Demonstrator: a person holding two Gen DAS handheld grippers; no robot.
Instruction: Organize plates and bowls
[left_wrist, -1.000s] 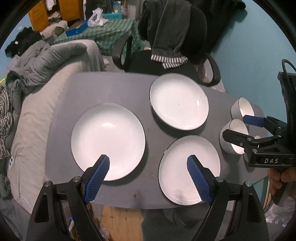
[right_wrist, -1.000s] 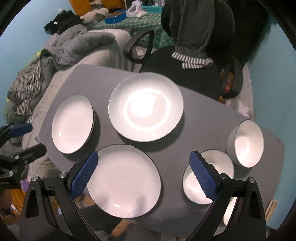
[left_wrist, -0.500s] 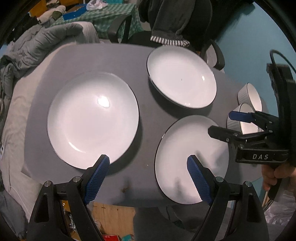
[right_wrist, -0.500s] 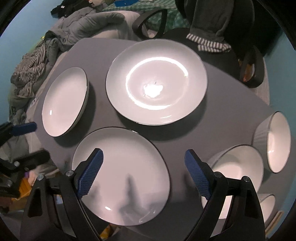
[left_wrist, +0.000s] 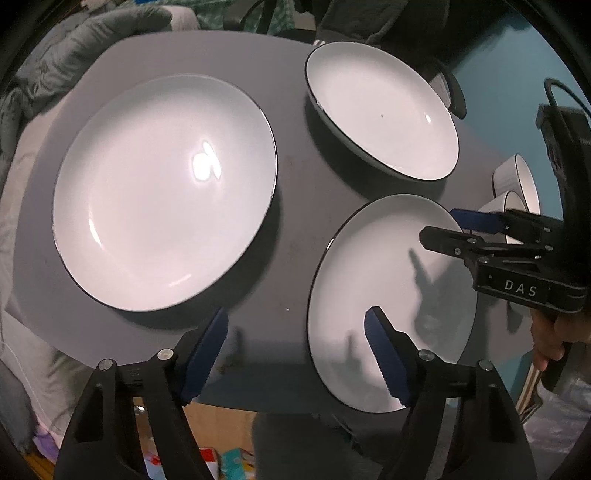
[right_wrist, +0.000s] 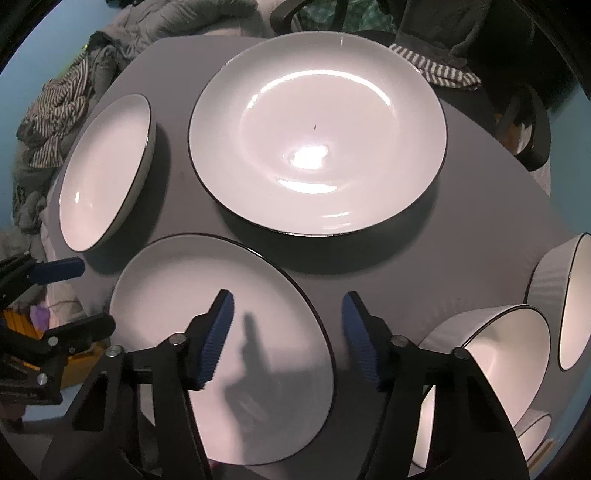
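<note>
your right gripper (right_wrist: 286, 332) is closing, empty, astride the near plate's (right_wrist: 177, 291) right rim just below; your left gripper (left_wrist: 295, 354), closing too, straddles its opposite edge.

You bring both hand-held grippers down closer to the grey tabletop (left_wrist: 295, 229); the right hand-held gripper (right_wrist: 288, 334) is closing astride the near white plate's (right_wrist: 192, 302) rim, the left hand-held gripper (left_wrist: 295, 350) narrowing slightly.

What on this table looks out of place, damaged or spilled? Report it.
Nothing is broken, spilled or tipped. The only oddity is a small dark speck near the middle of the far plate; whether it is a crumb or a chip cannot be told. The other plates and the bowls sit flat and look clean.
</note>
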